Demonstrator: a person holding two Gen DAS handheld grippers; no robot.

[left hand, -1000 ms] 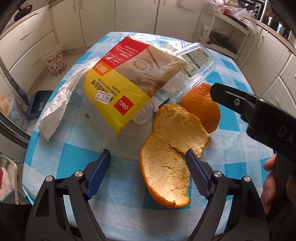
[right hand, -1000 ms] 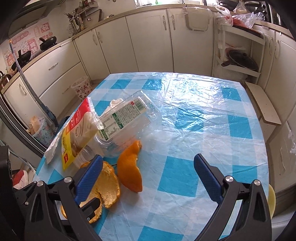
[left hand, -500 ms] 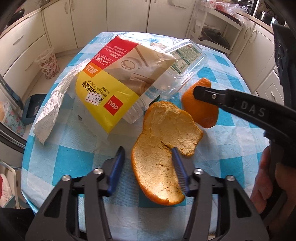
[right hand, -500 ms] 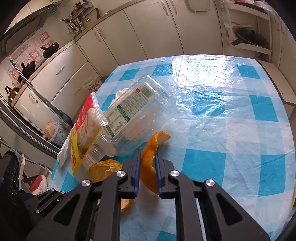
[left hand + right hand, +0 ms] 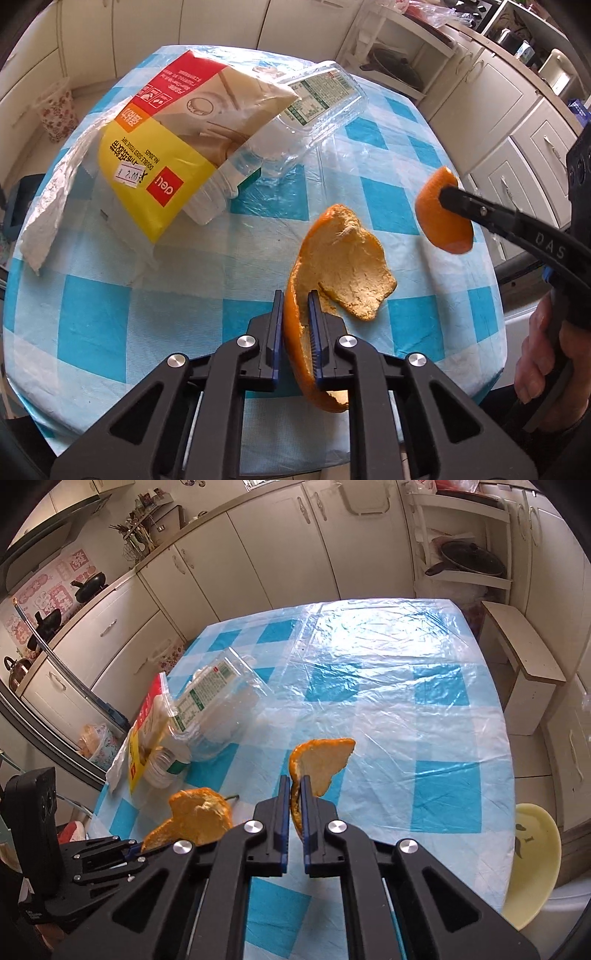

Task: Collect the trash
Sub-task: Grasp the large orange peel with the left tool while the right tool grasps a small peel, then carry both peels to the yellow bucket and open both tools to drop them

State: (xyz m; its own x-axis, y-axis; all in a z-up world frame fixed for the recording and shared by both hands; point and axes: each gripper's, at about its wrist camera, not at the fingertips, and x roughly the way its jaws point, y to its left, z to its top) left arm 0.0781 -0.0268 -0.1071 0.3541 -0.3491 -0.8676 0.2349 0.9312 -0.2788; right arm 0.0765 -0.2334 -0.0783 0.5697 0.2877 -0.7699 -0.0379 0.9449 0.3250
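Both hand-held grippers have come together: the left hand-held gripper is closing on the large orange peel at lower centre, the right hand-held gripper clamps the small orange peel; the plastic bottle lies upper left, nearer the left.

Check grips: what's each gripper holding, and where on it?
Left gripper is closing on the big peel's near rim. Right gripper pinches the small peel at its near edge.

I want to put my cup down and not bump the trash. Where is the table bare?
Bare: the wide shiny stretch of table beyond the small peel, out to the far edge by the stool. Crowded: the other side, where the clear bottle, yellow packet and big peel lie close together.
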